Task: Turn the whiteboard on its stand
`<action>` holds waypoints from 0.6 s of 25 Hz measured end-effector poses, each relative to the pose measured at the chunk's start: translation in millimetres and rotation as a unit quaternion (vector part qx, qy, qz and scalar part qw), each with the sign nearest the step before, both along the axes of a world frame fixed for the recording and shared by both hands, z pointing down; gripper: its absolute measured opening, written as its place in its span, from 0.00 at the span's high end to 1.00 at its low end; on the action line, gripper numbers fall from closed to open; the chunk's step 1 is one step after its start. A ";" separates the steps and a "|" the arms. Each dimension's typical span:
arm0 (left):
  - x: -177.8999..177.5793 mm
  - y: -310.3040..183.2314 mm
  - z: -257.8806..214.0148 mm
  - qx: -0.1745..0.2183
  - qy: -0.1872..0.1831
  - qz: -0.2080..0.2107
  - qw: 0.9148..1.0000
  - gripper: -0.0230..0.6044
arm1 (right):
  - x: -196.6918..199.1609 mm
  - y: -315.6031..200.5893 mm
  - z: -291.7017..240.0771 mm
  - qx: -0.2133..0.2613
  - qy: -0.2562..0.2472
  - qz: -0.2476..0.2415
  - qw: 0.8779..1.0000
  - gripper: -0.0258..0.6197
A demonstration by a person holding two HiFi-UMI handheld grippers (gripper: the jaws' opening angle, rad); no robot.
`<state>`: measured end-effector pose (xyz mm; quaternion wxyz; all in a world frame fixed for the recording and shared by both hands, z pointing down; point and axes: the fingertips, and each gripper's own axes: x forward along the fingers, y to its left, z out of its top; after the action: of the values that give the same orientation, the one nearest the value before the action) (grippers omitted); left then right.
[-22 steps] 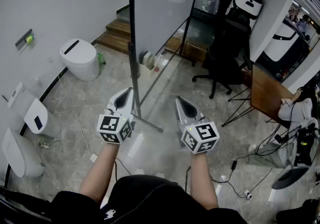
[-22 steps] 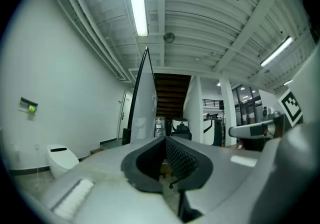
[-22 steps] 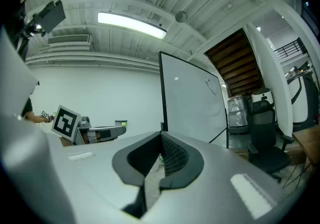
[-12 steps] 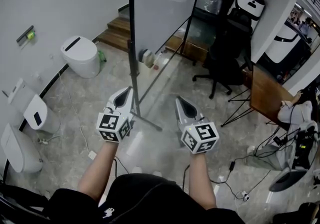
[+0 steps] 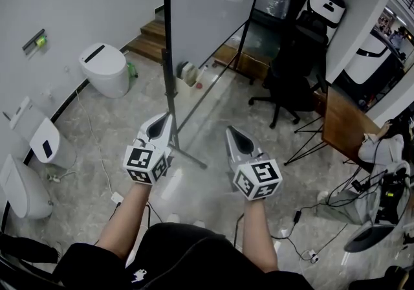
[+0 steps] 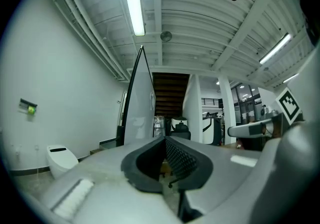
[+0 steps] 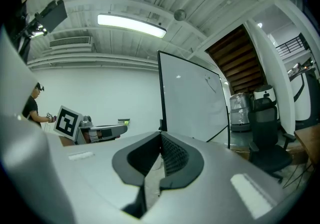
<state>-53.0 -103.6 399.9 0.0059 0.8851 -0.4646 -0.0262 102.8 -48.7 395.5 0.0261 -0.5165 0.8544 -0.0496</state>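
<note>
Closest in the head view, two bare forearms [image 5: 131, 216] reach forward from a black top, each hand holding a gripper over the grey stone floor [image 5: 213, 182]. The left gripper [image 5: 164, 120] has its jaws pressed together at the tips. Nothing sits between them; the left gripper view shows only the hollow behind the meeting tips. The right gripper [image 5: 231, 134] is the same, with jaws pressed together and holding nothing. The two grippers are side by side and apart, both pointing away from the person.

Just beyond the left gripper rises the dark post of the stand [image 5: 167, 81], and one foot bar runs across the floor between the two grippers. From above, the left tips overlap the post. The left gripper view, though, shows the post farther on and to the left of the jaws, not between them. The whiteboard [image 5: 210, 4] hangs upright on the stand, ahead of both grippers. It appears nearly edge-on from the left gripper and as a broad white face from the right one.

Farther out, white toilets [image 5: 103, 74] stand along the left wall. A black chair [image 5: 288, 88] sits right of the whiteboard, with a wooden tabletop [image 5: 343, 123] farther right. Wooden steps [image 5: 152, 39] lie behind the stand. In the right gripper view a person [image 7: 32, 107] stands far off at the left.
</note>
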 end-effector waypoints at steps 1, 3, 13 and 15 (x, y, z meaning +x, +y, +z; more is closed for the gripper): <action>1.4 1.3 2.0 -0.002 -0.001 -0.001 1.000 0.96 | 1.7 1.2 0.9 -0.001 0.000 -0.002 1.000 0.95; 2.7 4.4 5.7 -0.006 -0.001 -0.005 1.000 0.96 | 4.6 4.4 2.8 -0.001 -0.001 -0.005 1.000 0.95; 3.1 16.8 12.5 -0.011 -0.015 -0.028 0.999 0.96 | 12.2 17.4 11.1 -0.004 -0.013 -0.026 1.000 0.95; 2.8 18.8 14.4 -0.013 -0.017 -0.031 0.999 0.96 | 12.6 18.6 14.5 -0.007 -0.013 -0.029 0.999 0.95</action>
<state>-50.2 -84.8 414.2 0.0087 0.8702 -0.4925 -0.0049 115.4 -30.2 410.0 0.0325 -0.4907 0.8684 -0.0630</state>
